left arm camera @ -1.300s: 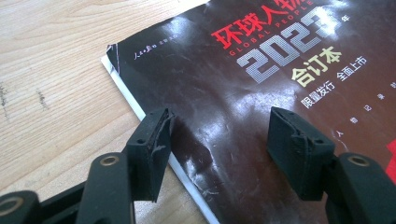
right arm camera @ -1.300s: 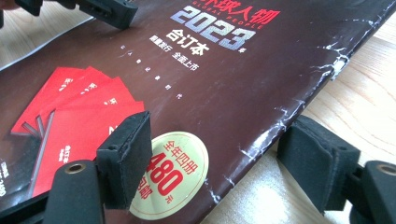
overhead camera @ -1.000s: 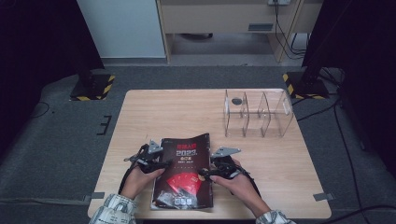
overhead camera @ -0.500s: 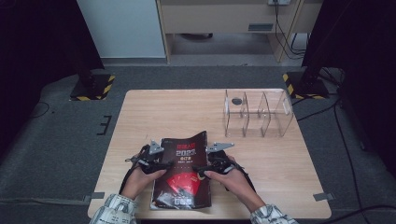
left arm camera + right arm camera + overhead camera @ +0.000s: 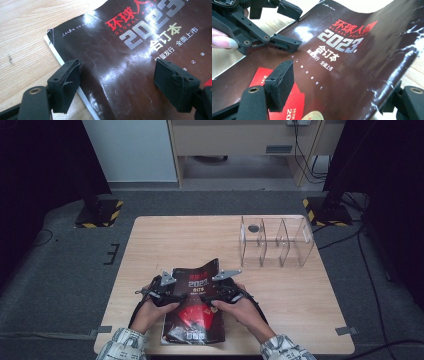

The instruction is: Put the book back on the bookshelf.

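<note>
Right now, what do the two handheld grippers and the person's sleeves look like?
Both are black. The left gripper and right gripper each carry a grey three-cornered plate on top and trail a black cable. Their jaws end in blocky black foam-like pads, worn at the edges, with brass-coloured eyelets behind. The sleeves are light plaid.

Magazine [image 5: 120, 62], dark glossy cover: red title "环球人物"; beneath it, small red "GLOBAL PEOPLE"; large silver dotted numerals "2023"; white characters "合订本"; smaller white line "全面上市"; tiny white script near the cover's top corner, too small to read; red panel lower on the cover, its print illegible.
</note>
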`<state>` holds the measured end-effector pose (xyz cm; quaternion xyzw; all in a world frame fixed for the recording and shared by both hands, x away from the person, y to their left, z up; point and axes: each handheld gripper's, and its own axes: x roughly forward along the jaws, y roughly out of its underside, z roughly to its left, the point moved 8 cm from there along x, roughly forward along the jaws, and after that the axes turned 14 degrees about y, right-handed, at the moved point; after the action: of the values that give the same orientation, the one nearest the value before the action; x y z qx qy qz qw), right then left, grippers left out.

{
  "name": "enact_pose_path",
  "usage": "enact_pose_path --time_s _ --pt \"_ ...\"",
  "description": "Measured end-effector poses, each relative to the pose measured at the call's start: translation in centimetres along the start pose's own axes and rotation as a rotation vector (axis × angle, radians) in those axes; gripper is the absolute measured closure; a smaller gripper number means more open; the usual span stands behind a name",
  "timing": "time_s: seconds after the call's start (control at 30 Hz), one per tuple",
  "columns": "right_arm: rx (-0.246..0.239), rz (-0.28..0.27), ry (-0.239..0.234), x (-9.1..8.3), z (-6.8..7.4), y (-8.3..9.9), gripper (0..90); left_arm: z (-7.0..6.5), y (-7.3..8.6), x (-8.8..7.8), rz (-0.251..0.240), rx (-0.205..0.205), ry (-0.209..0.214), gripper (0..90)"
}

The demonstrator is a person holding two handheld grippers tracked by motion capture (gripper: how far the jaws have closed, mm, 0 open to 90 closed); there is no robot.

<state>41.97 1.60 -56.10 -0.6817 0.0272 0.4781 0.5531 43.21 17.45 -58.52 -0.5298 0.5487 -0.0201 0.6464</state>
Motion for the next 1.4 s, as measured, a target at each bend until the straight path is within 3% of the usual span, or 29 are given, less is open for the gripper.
enact_pose_path --time_s 0.8,1.0,1.17,1.3,1.4 --pt "-0.018 0.044 0.034 1.4 0.5 0.1 32.5 -0.3 -0.1 0.4 0.003 0.007 -0.002 14.5" --pt "-0.014 0.048 0.071 1.6 0.0 0.1 49.5 -0.5 -0.2 0.5 0.002 0.014 0.002 13.2" --pt "0.025 0.033 0.101 1.7 -0.7 -0.2 68.9 -0.5 -0.4 0.7 -0.003 0.018 0.004 12.4" --pt "0.075 0.013 0.075 1.6 -0.9 -0.6 77.1 -0.5 -0.6 0.8 -0.004 0.028 0.006 11.5" --pt "0.073 -0.017 0.066 1.4 -0.9 -1.2 80.7 -0.3 -0.9 0.6 -0.029 0.009 0.011 10.5"
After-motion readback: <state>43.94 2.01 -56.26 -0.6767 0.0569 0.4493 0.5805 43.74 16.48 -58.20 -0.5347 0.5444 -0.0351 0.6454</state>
